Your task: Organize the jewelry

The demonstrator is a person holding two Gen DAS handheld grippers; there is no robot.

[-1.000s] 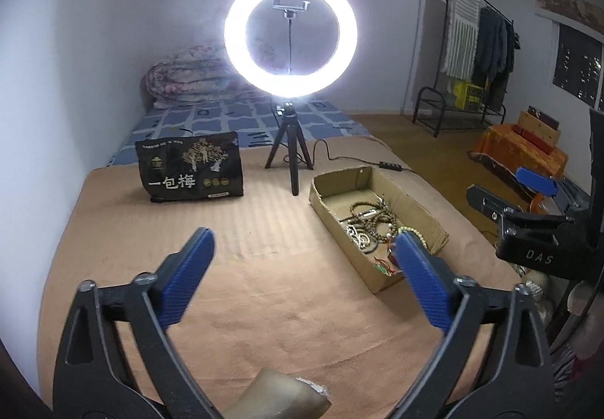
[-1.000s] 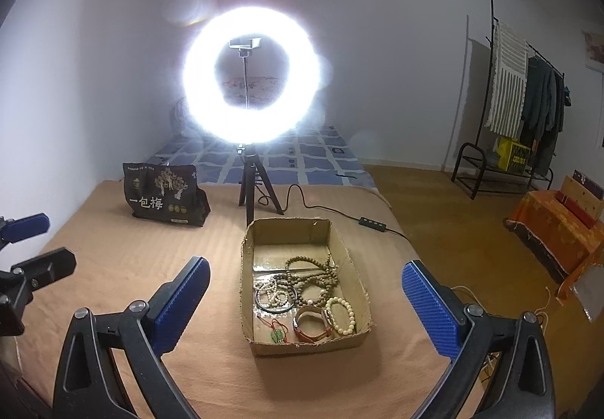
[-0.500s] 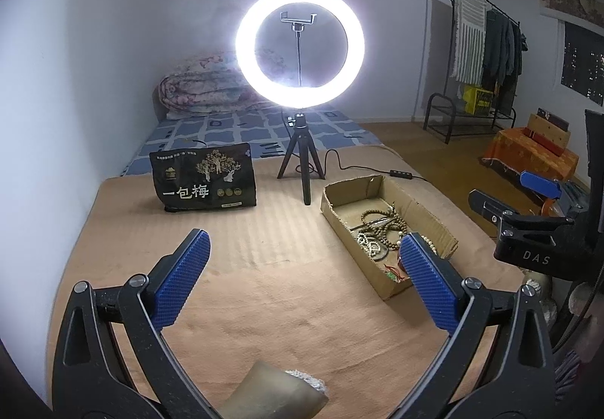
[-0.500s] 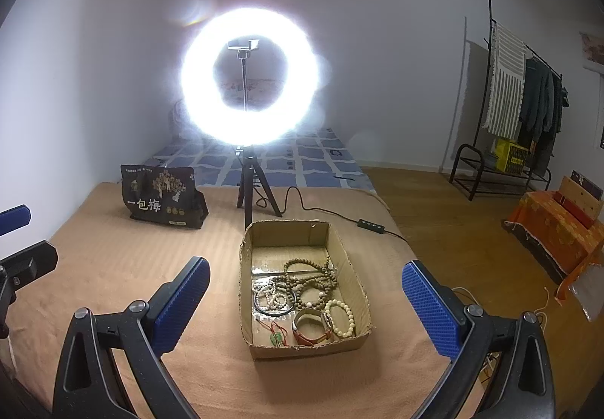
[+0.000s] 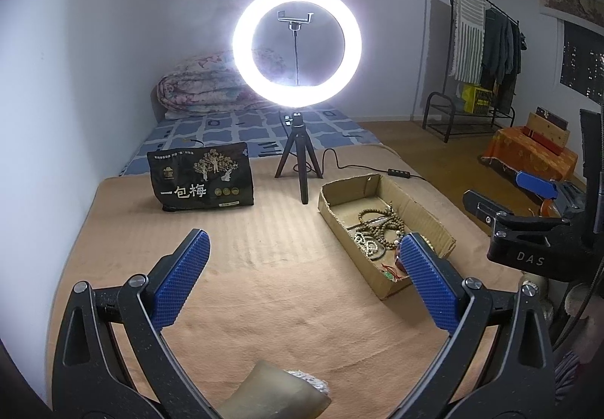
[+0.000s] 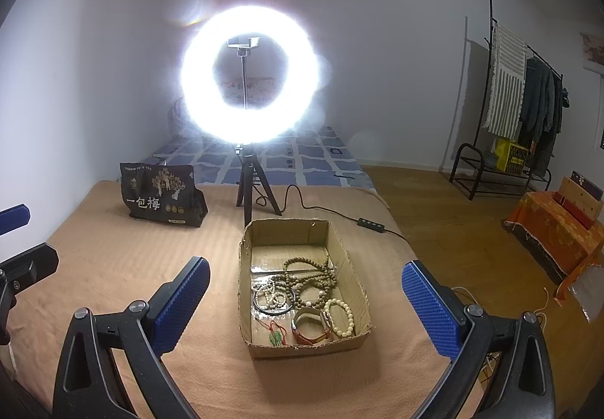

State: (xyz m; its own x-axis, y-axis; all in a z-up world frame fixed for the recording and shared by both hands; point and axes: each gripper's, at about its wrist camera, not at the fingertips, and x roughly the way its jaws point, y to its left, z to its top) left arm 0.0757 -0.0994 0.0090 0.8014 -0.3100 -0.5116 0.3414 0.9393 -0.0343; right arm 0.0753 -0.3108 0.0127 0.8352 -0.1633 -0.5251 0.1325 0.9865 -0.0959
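Your left gripper (image 5: 302,279) has drifted back, jaws spread, cardboard box (image 5: 434,221) ahead to its right. From the right wrist, your right gripper (image 6: 305,294) gapes empty around that box; bead bracelets (image 6: 309,281) lie inside.

1. The left gripper (image 5: 302,268) is showing black speckled arms with round silver screws and blue, dimple-textured pads (image 5: 181,279).
2. The right gripper (image 6: 305,302) is wearing the same black frame and blue pads (image 6: 430,309).
3. At the right of the left view, its black body is bearing "DAS".
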